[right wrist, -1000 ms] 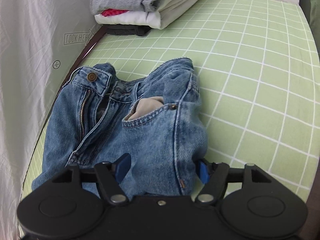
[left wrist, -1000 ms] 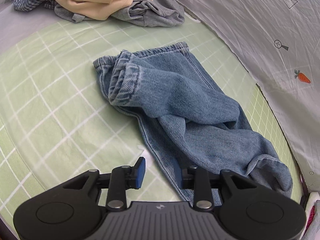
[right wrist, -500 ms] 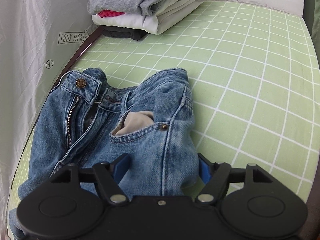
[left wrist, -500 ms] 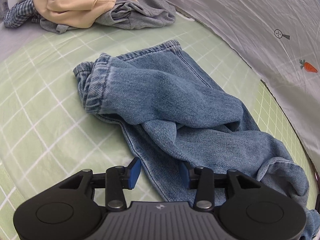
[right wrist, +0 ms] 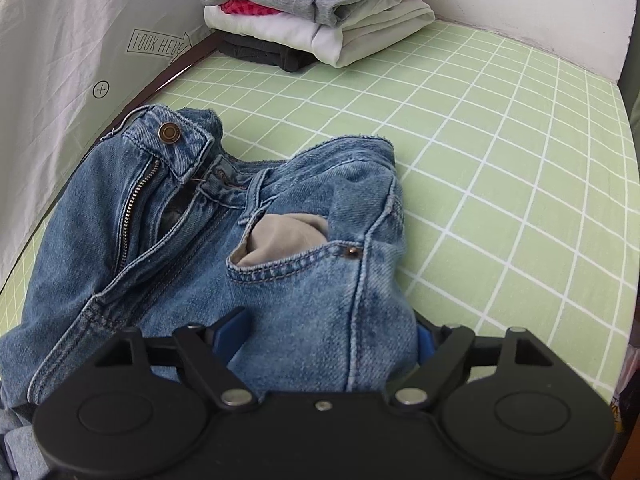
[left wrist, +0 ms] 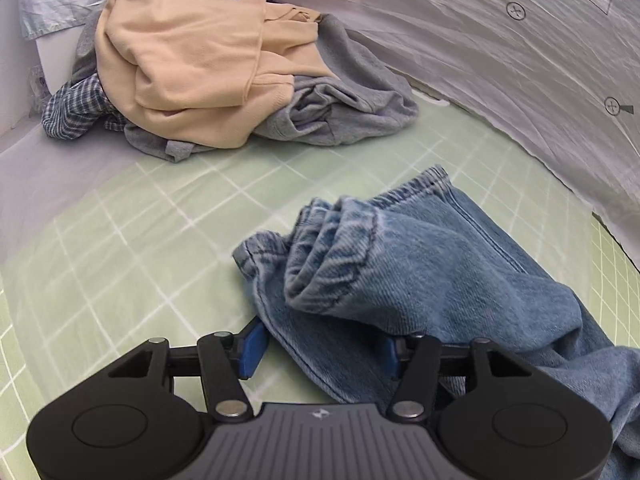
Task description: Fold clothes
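A pair of blue jeans lies crumpled on the green checked sheet. The left wrist view shows their legs (left wrist: pixel 432 264), with the bunched hems pointing at the far laundry heap. My left gripper (left wrist: pixel 320 350) is open, low over the sheet, and the near edge of one leg lies between its blue pads. In the right wrist view the waist end (right wrist: pixel 280 280) shows an open fly, a brass button and a grey pocket lining. My right gripper (right wrist: pixel 326 338) is open wide, and a hump of denim at the hip fills the gap between its fingers.
An unfolded heap (left wrist: pixel 208 80) of beige, grey and checked clothes lies beyond the hems. A stack of folded clothes (right wrist: pixel 316 16) sits in the far corner by the white wall. A grey printed cover (left wrist: pixel 520 60) borders the sheet. Bare green sheet (right wrist: pixel 500 168) stretches to the right of the waist.
My left gripper has travelled along the leg towards the hems and its jaws have spread wider. My right gripper has edged closer over the waist, its jaws staying wide.
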